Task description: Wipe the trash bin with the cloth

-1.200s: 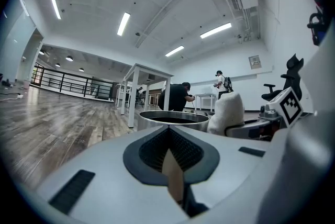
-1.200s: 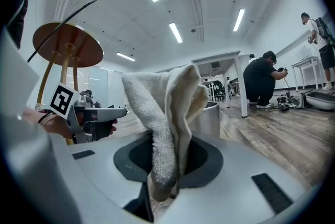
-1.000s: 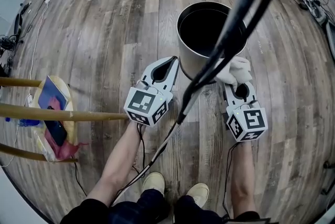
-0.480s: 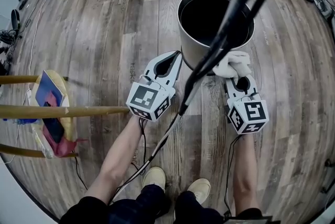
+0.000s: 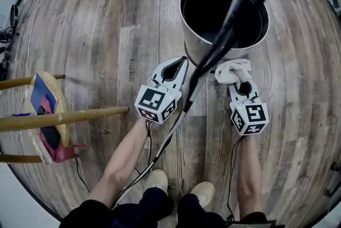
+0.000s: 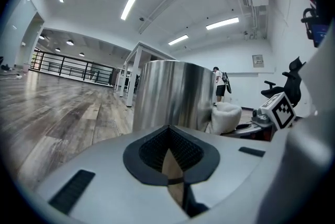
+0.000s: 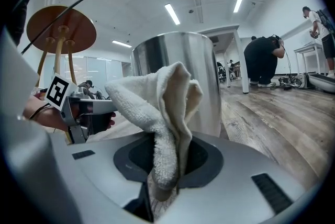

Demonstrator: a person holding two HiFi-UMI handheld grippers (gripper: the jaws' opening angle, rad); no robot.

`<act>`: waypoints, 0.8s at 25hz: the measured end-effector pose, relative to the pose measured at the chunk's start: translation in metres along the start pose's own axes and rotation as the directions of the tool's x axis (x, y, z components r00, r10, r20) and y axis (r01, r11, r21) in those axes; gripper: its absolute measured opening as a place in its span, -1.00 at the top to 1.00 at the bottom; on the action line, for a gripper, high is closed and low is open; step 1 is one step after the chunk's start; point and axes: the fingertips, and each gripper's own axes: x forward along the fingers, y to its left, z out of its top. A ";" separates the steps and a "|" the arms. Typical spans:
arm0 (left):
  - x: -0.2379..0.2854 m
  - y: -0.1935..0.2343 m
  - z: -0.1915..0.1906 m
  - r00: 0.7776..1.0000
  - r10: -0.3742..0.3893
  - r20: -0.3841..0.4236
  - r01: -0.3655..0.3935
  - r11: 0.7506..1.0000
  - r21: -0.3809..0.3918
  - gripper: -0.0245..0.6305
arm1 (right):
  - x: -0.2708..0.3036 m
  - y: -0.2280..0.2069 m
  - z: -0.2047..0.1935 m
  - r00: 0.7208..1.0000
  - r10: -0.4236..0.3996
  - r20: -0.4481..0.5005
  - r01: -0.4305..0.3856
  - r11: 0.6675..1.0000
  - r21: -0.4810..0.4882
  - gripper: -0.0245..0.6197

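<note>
– Trash bin (image 5: 195,54) stands upright on the floor, just ahead of us. Which claw do we lead with?
– Right claw (image 5: 239,84): it pinches the cloth (image 5: 232,70) just beside the near wall. Left claw (image 5: 181,63) is pressed together, empty.

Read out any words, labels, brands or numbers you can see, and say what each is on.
No text can be read.
Wall sign: too small to read.
Blue cover on the stool: no print legible.
Left gripper and right gripper: square markers only, no letters.
</note>
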 end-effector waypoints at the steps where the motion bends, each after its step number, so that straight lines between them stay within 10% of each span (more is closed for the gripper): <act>1: 0.001 0.001 -0.005 1.000 0.001 -0.003 -0.001 1.000 -0.006 0.94 | 0.002 0.000 -0.006 1.000 0.005 -0.007 -0.005 1.000 0.004 0.63; 20: 0.006 0.008 -0.066 0.996 -0.002 -0.088 -0.001 0.999 -0.039 0.94 | 0.021 -0.010 -0.066 0.997 0.014 -0.069 -0.010 0.998 0.056 0.63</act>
